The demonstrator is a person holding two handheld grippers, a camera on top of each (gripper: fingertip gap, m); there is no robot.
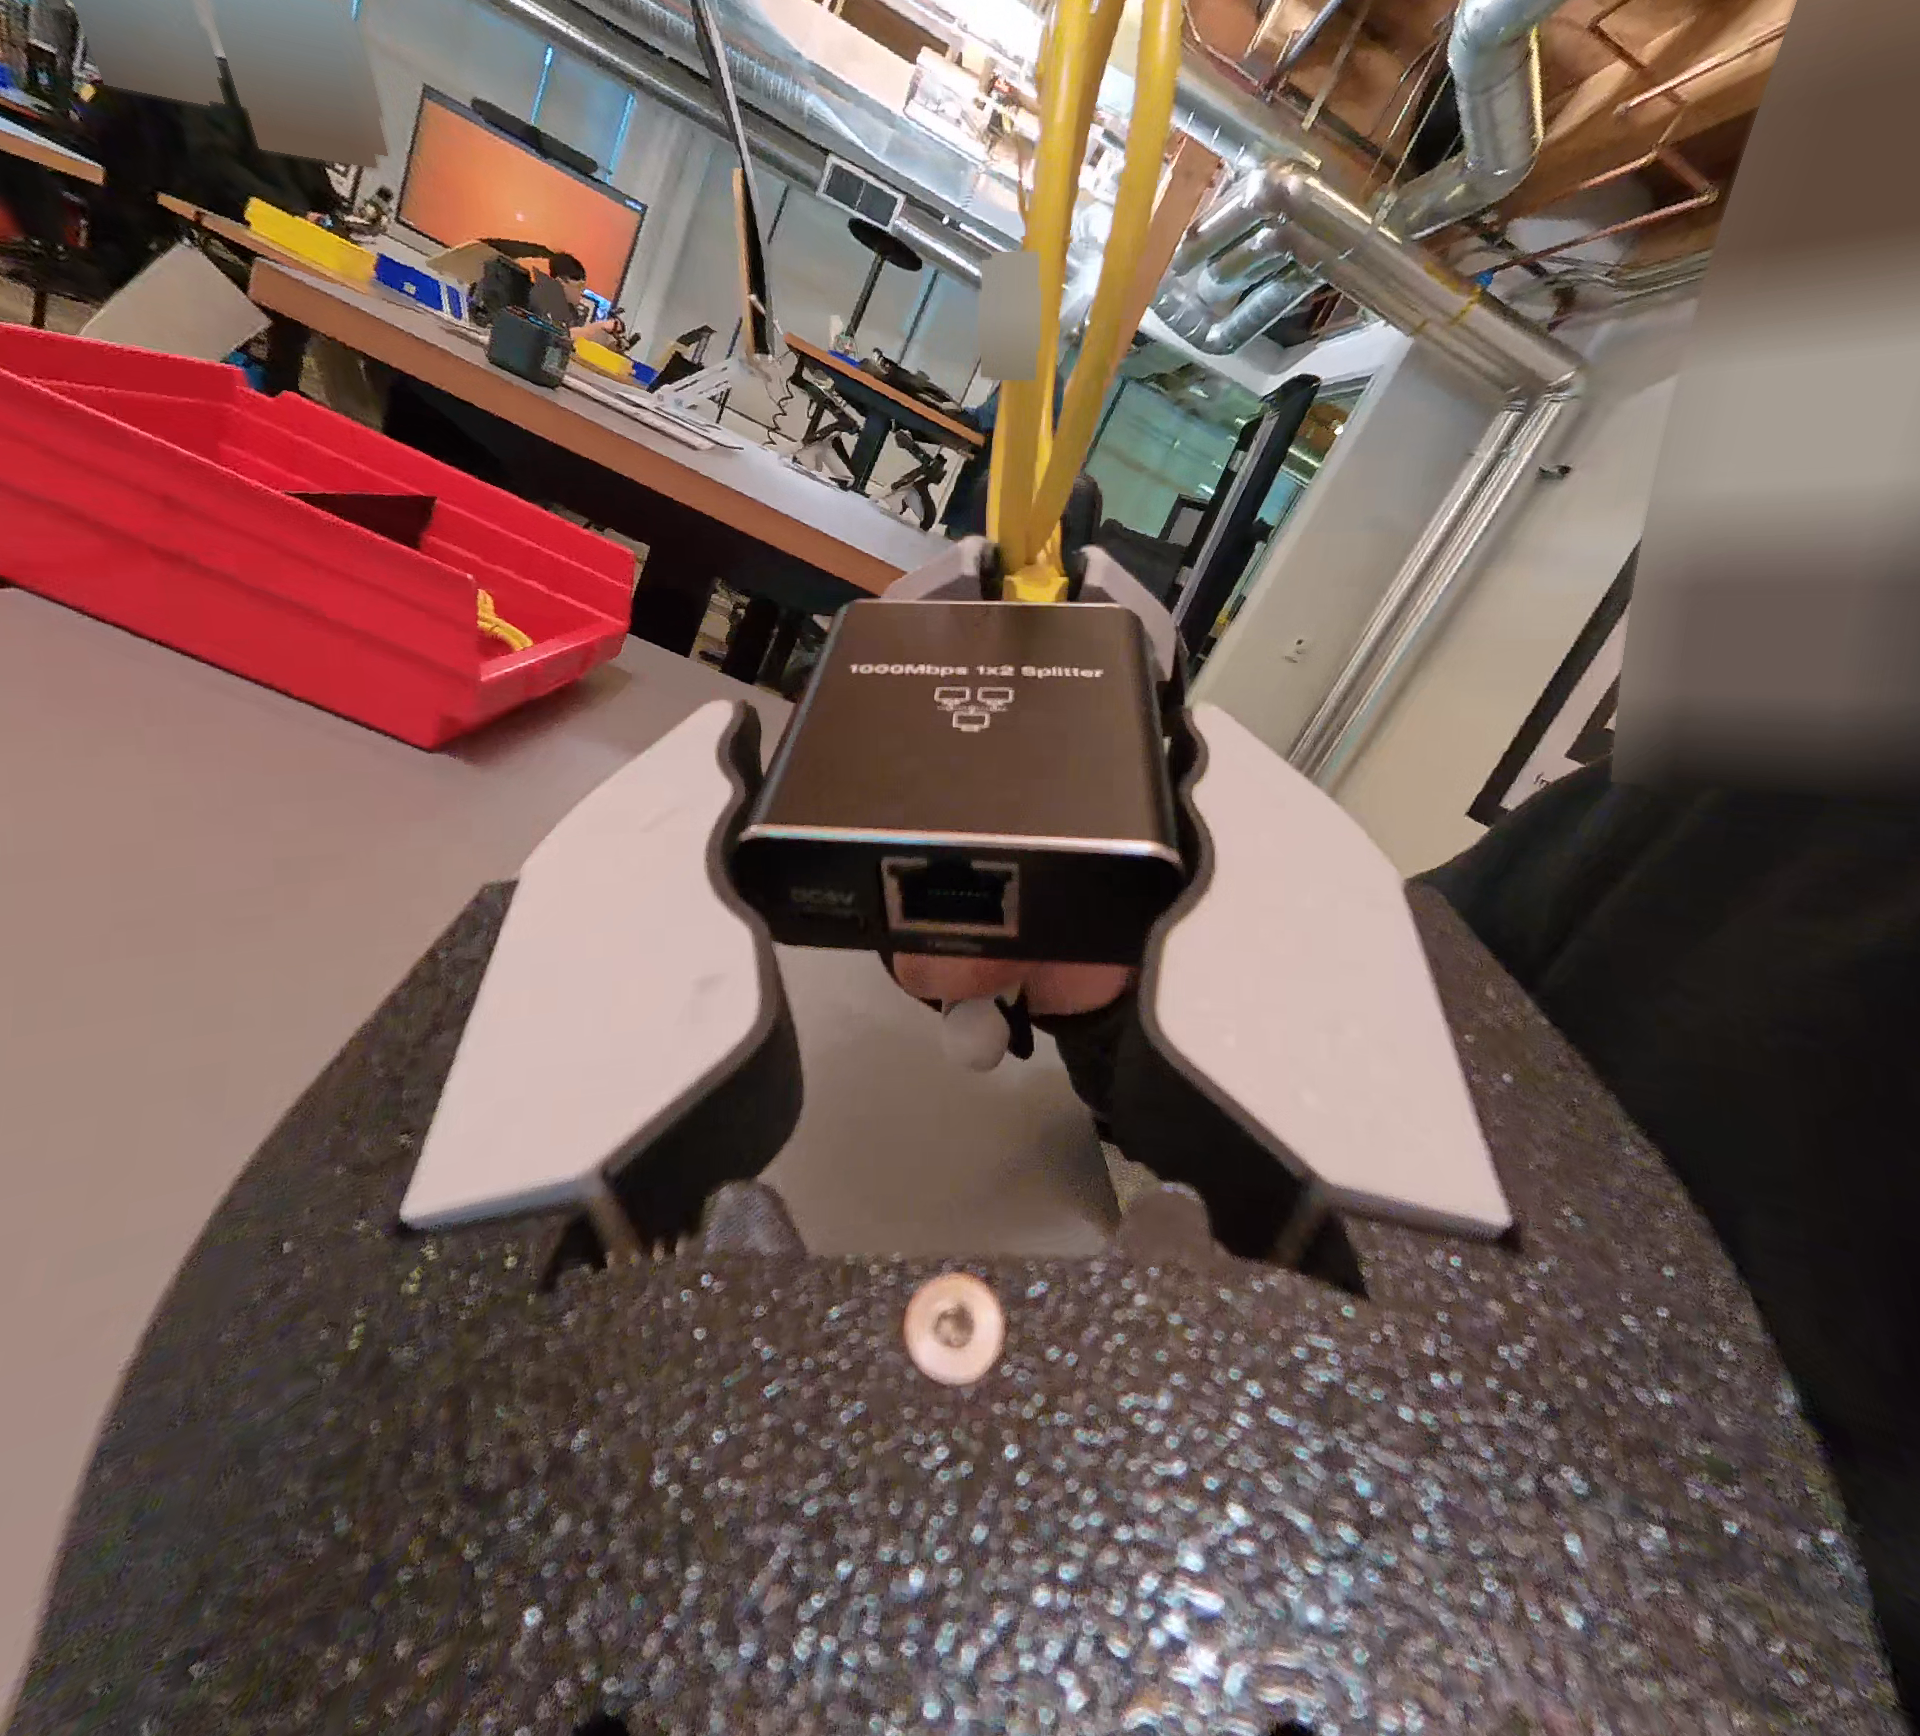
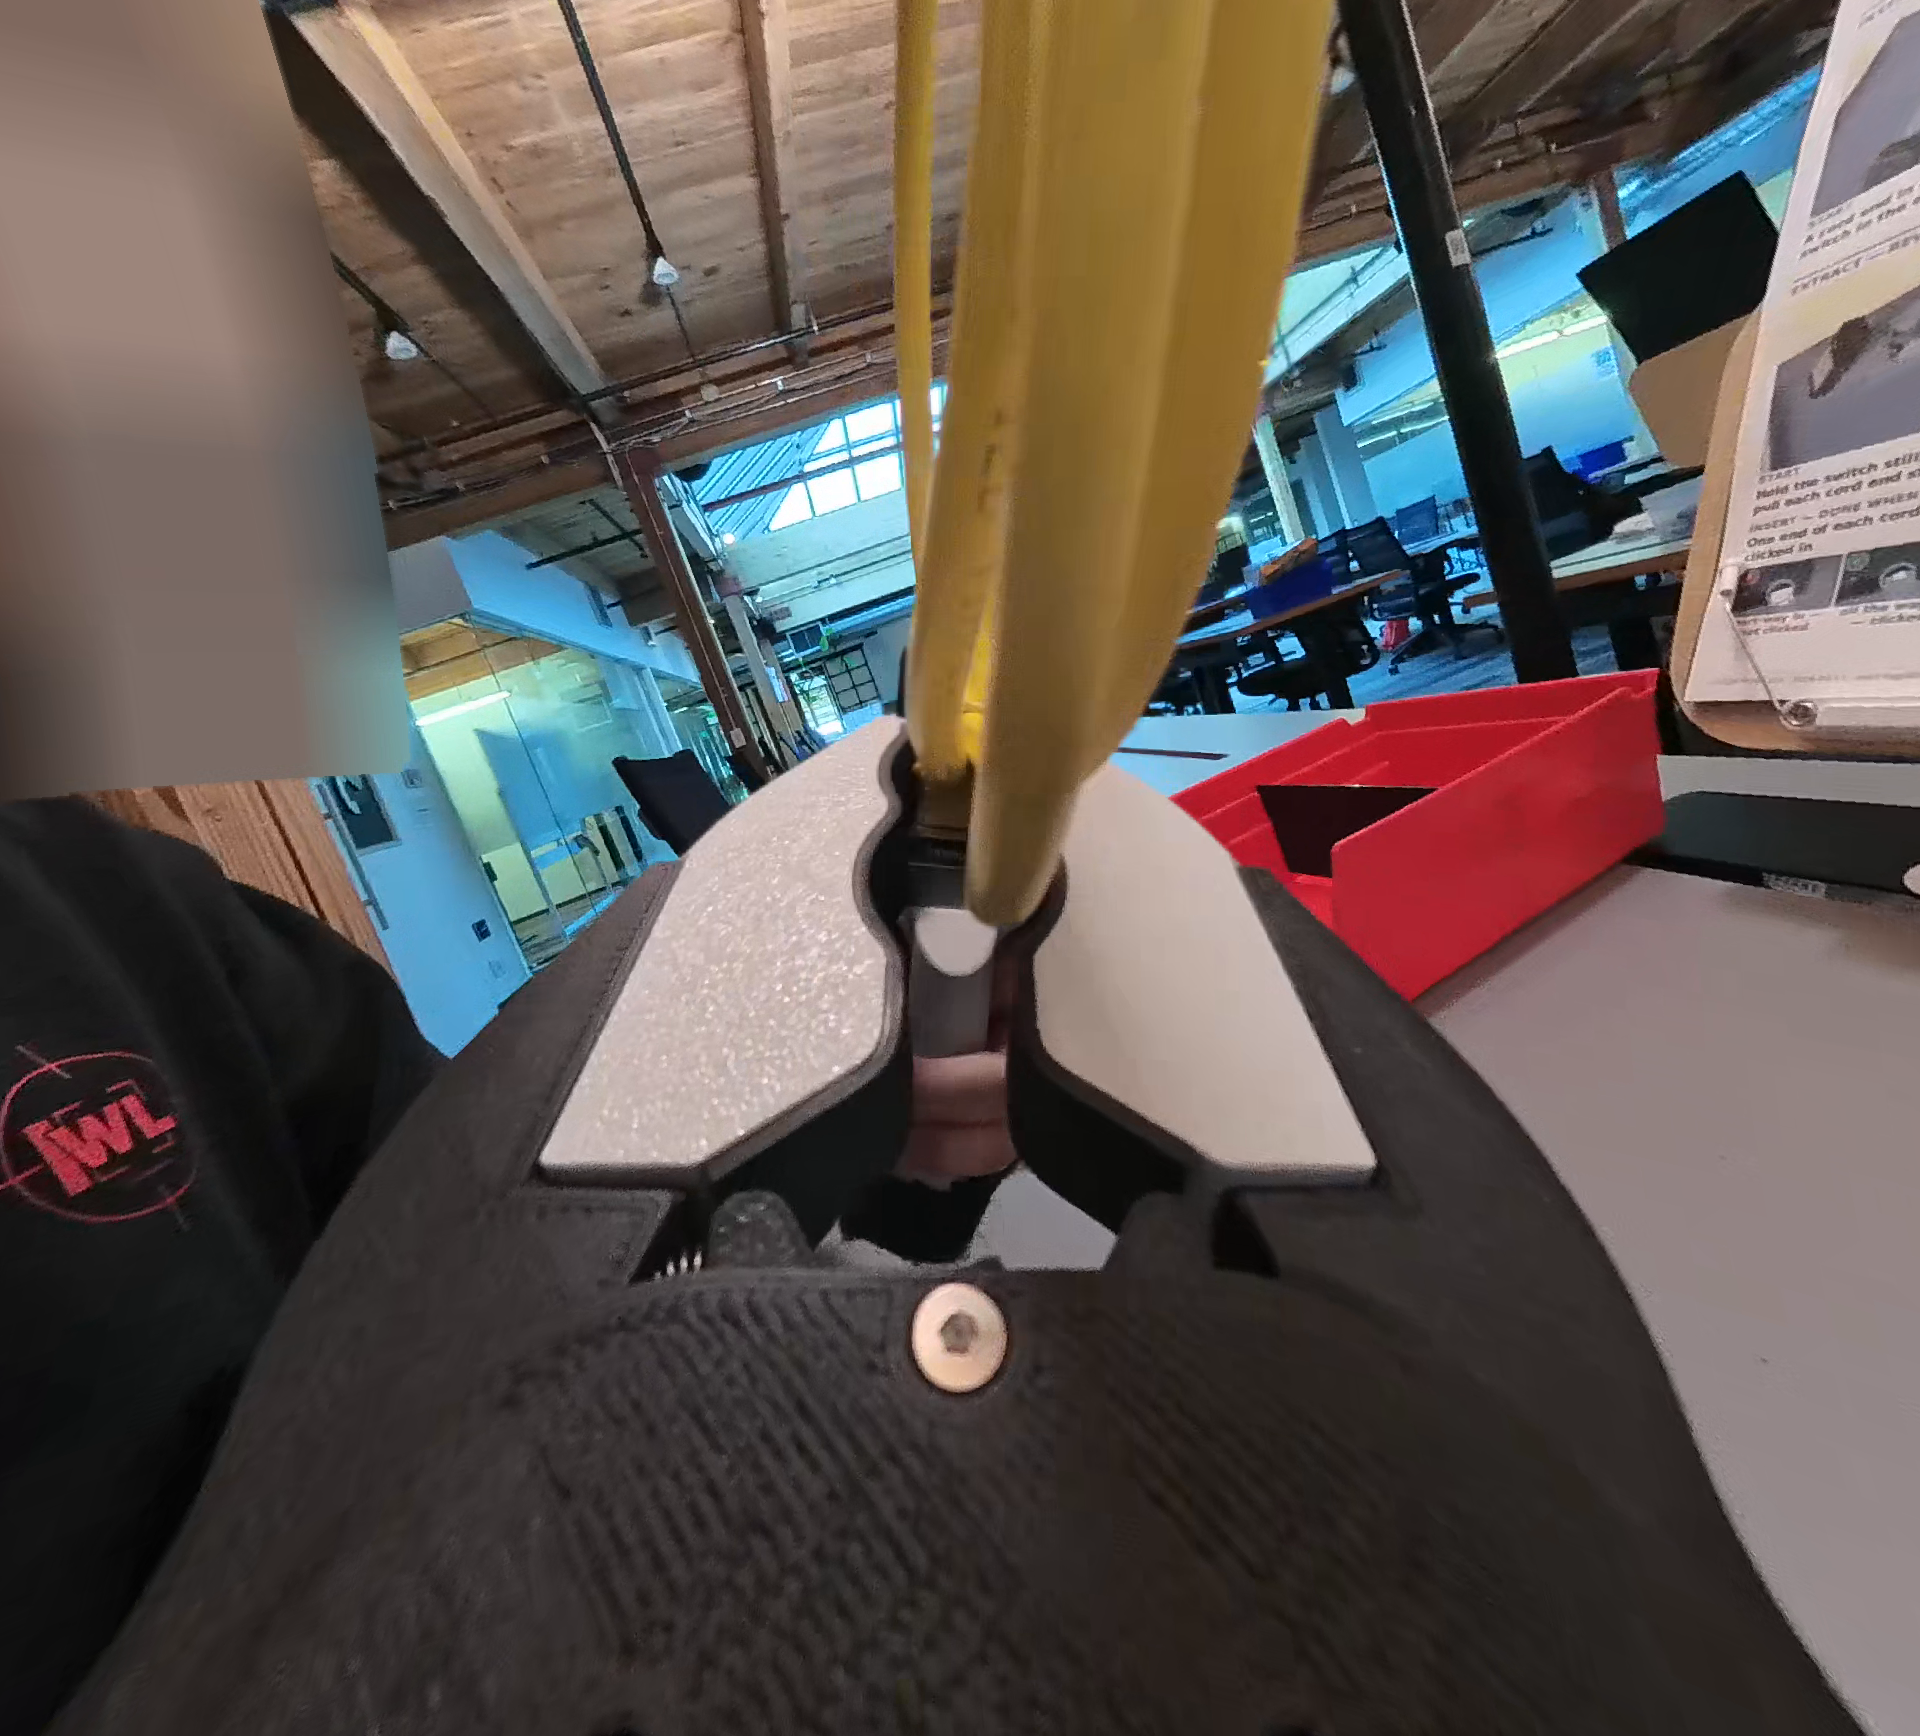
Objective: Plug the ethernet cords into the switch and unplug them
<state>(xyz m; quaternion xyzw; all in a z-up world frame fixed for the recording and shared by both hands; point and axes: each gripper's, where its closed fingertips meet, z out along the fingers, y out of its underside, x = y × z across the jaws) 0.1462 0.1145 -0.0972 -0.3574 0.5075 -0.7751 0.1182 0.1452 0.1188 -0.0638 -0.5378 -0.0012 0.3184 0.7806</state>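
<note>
- Two hand-held grippers meet around one small black metal box, the switch (image 1: 961,751), which is lifted above a grey table (image 1: 208,855).
- The left gripper (image 1: 961,787) has its grey-faced jaws clenched on the two long sides of the switch, holding it between them with one empty socket facing the camera.
- At the far end of the switch, beyond the left jaws, a yellow plug (image 1: 1034,585) sits in a socket, and yellow ethernet cords (image 1: 1070,252) rise from it in tall loops.
- The right gripper (image 2: 961,865) has its jaws drawn nearly together around the cords' lower end; whether the jaws grip the plug itself or the cord just above it cannot be told.
- The yellow cords (image 2: 1070,336) climb straight up from between the right jaws, out of the top of the right wrist view.
- A red plastic divided bin (image 1: 291,543) rests on the table, well off to the left of the left jaws.
</note>
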